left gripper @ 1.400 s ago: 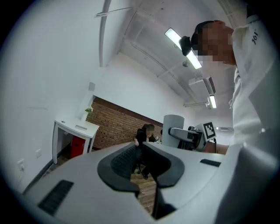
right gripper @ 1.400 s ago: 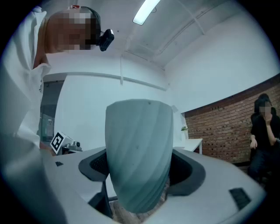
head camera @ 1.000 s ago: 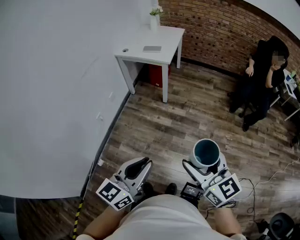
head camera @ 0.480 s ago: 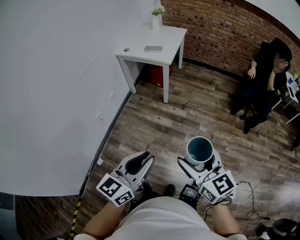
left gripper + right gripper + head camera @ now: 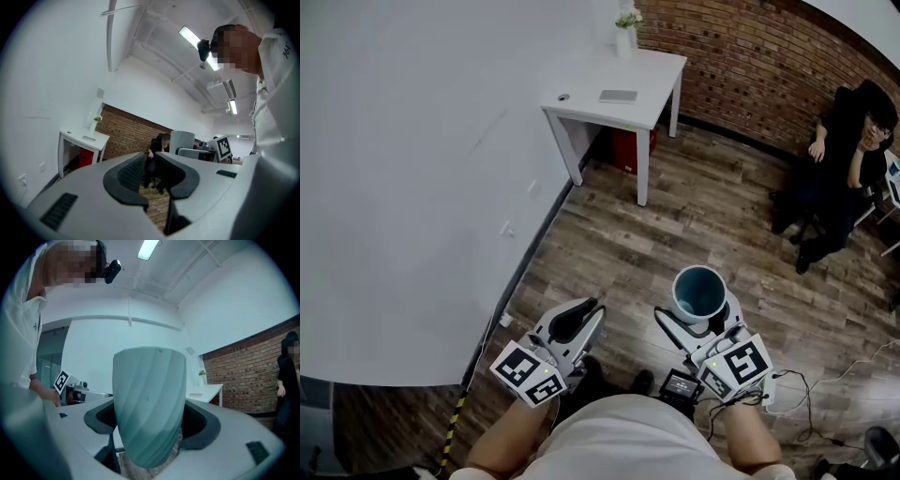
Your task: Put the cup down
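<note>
Right claw (image 5: 701,317) clamps teal cup (image 5: 149,404) upright between its 2 pads, above wood floor (image 5: 675,225). Left claw (image 5: 574,321) empty, jaws just eased slightly apart.

The cup (image 5: 149,413) is finished matt, with shallow spiral ridges over its outer surface. The floor (image 5: 675,234) is laid in grained wood planks — the far wall (image 5: 750,56) is built of rough brick. The table (image 5: 652,80) is coated smooth white.

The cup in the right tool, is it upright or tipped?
Upright. The cup shows its open mouth to the head view and stands rim-up, gripped by the right tool.
</note>
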`<action>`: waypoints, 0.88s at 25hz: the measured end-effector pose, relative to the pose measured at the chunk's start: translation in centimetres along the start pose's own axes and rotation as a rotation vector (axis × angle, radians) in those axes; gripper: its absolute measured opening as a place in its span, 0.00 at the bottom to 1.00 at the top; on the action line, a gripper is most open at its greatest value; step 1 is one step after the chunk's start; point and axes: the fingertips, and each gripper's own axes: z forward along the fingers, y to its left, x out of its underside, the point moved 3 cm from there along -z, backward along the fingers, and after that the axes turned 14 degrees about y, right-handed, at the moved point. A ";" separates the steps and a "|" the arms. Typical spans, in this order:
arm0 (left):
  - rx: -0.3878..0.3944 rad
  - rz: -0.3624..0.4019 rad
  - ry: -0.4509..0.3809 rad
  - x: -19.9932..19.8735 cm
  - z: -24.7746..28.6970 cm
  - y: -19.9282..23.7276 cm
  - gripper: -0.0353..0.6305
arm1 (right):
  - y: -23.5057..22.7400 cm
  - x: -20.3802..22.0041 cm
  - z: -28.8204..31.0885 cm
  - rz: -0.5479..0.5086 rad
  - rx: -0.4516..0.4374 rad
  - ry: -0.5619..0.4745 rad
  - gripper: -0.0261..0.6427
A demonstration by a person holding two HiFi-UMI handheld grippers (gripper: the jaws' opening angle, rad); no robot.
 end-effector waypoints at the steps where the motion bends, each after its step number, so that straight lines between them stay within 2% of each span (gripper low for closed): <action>1: 0.000 0.001 0.001 -0.1 0.0 0.6 0.17 | 0.0 -0.2 0.6 0.000 -0.001 -0.001 0.61; 8: 0.040 0.060 0.019 -2.1 0.6 8.7 0.17 | 0.0 -1.5 8.0 0.000 0.031 0.003 0.61; 14: 0.111 0.105 0.056 -4.9 0.3 17.9 0.17 | 0.0 -3.9 16.9 0.043 0.110 -0.003 0.61; 22: 0.197 0.124 0.113 -8.6 0.5 28.6 0.17 | -0.8 -8.2 26.6 0.070 0.214 -0.022 0.61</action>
